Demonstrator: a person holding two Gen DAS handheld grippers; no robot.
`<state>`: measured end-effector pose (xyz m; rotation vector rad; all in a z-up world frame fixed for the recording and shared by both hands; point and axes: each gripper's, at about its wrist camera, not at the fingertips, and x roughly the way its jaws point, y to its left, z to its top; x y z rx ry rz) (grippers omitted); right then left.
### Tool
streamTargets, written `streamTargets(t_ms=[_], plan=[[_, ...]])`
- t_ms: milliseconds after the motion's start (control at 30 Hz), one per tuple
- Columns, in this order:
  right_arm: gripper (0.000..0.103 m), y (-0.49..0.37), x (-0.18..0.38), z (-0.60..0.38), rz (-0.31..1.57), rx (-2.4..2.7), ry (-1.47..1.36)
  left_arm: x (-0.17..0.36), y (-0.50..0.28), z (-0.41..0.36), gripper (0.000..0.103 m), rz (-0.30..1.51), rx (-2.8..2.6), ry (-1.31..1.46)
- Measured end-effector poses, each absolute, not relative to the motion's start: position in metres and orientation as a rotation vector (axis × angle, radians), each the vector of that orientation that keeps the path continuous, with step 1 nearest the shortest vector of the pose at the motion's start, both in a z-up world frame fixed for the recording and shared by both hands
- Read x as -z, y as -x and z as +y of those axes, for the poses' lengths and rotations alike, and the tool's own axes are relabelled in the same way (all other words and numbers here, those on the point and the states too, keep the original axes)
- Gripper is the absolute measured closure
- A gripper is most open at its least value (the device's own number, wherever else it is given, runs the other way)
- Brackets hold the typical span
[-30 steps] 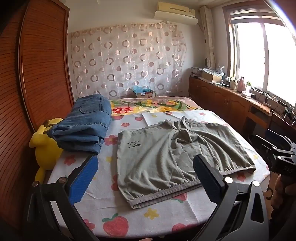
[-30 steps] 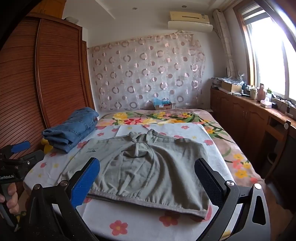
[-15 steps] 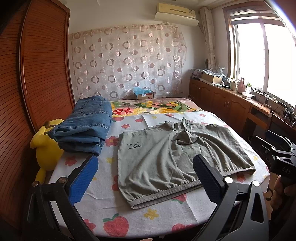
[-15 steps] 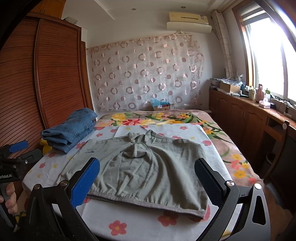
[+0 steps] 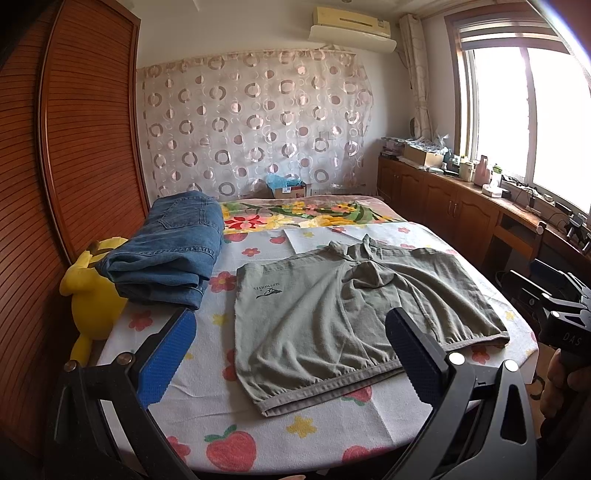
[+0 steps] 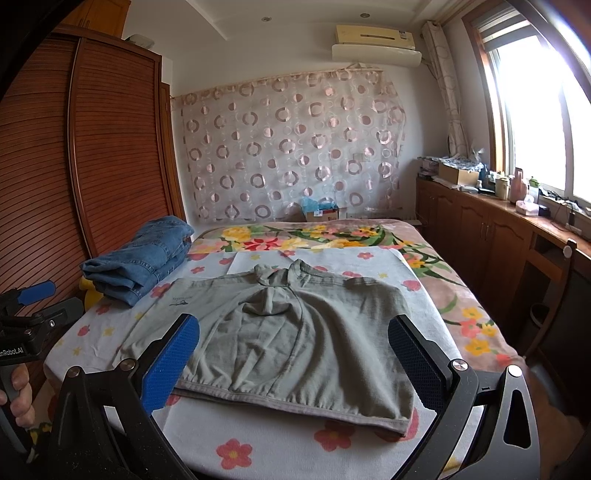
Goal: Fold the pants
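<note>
Hand-held grippers [image 5: 291,354] agape; pants [image 5: 354,314] waistband-near

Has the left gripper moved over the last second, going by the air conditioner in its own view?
Yes. The air conditioner has slipped downward in the frame, so the left gripper has tilted up slightly.

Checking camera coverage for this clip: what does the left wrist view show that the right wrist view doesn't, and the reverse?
Only the left wrist view shows most of the yellow plush toy beside the folded jeans, and the right gripper at its edge. Only the right wrist view shows the left gripper with the hand holding it. Both show the grey-green shorts spread flat on the bed, ungripped, and open fingers in the foreground.
</note>
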<state>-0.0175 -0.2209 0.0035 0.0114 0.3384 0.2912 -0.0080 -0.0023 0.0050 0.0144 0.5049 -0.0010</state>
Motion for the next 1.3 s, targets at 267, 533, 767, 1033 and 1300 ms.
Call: streamTargets(t_ms=[267, 533, 767, 1033, 1300], plan=[[0.001, 0.0182, -0.0041, -0.2219, 0.336, -0.291, -0.011, -0.0107, 0.0074, -0.0019, 0.0, 0.504, 0.002, -0.015], [0.001, 0.018, -0.0046, -0.2224, 0.335, -0.291, -0.012, -0.0107, 0.0077, -0.0019, 0.0, 0.501, 0.001, -0.015], [0.001, 0.0182, -0.0044, -0.2222, 0.334, -0.291, -0.012, -0.0107, 0.0081, -0.002, 0.0, 0.5, 0.001, -0.014], [0.001, 0.0188, -0.0052, -0.223, 0.333, -0.29, -0.015, -0.0103, 0.0084, -0.0018, 0.0, 0.499, 0.001, -0.014], [0.001, 0.019, -0.005, -0.2229, 0.333, -0.29, -0.016, -0.0102, 0.0086, -0.0021, 0.0, 0.497, 0.002, -0.015]])
